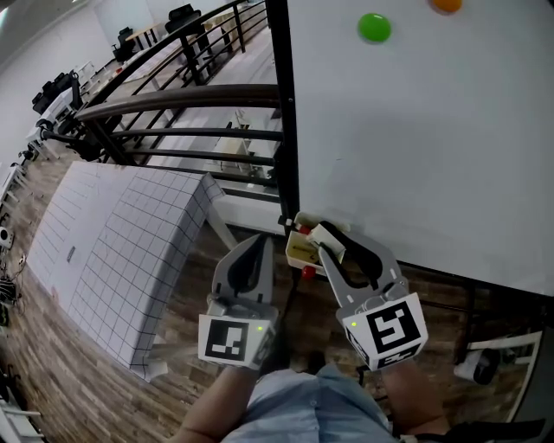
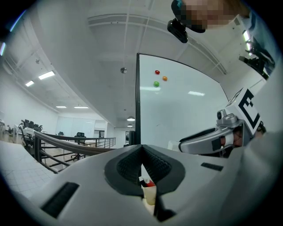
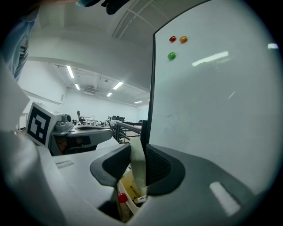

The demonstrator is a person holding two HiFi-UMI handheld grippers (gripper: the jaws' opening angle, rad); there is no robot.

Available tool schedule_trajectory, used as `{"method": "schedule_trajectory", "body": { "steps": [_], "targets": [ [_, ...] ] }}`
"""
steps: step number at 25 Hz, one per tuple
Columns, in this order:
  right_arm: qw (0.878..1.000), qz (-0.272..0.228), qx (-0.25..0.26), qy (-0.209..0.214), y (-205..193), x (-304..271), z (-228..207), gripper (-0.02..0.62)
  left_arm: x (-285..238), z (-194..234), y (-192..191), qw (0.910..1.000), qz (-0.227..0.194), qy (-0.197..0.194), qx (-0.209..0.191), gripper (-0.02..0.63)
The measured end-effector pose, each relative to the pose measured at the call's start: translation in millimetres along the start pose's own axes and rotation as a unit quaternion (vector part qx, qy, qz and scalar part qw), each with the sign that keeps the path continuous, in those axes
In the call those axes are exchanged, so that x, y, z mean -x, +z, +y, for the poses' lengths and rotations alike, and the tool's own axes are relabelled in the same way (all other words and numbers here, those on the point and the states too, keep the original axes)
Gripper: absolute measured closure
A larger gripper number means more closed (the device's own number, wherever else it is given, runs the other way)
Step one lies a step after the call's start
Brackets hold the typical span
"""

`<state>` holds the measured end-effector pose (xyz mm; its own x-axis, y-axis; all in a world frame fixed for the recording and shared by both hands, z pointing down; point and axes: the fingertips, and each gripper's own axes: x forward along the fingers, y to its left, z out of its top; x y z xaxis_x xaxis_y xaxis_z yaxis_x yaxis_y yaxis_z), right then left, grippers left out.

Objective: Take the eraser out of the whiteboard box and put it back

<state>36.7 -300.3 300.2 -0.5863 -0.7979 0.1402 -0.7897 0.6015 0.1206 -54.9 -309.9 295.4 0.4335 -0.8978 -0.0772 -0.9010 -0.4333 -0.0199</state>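
Observation:
The pale cream eraser (image 1: 325,232) is clamped upright between the jaws of my right gripper (image 1: 336,242), just above the yellowish whiteboard box (image 1: 300,253) at the board's lower left corner. In the right gripper view the eraser (image 3: 137,165) fills the gap between the dark pads, and the box (image 3: 129,193) with a red marker cap (image 3: 121,197) lies under it. My left gripper (image 1: 259,245) hangs just left of the box with its jaws together and nothing in them. Through its jaws the box (image 2: 149,192) shows a little way ahead.
The whiteboard (image 1: 415,156) fills the right side, with a green magnet (image 1: 374,28) and an orange one (image 1: 447,4) high up. Its black frame post (image 1: 281,112) runs down to the box. A dark railing (image 1: 173,99) and a white gridded panel (image 1: 121,251) lie to the left.

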Motion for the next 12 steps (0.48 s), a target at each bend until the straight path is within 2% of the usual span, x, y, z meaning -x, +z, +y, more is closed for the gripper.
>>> {"method": "schedule_trajectory", "body": {
  "steps": [12],
  "targets": [
    [1.0, 0.021, -0.018, 0.0, -20, -13, 1, 0.489, -8, 4, -11, 0.9999, 0.011, -0.012, 0.005, 0.607]
  ]
}}
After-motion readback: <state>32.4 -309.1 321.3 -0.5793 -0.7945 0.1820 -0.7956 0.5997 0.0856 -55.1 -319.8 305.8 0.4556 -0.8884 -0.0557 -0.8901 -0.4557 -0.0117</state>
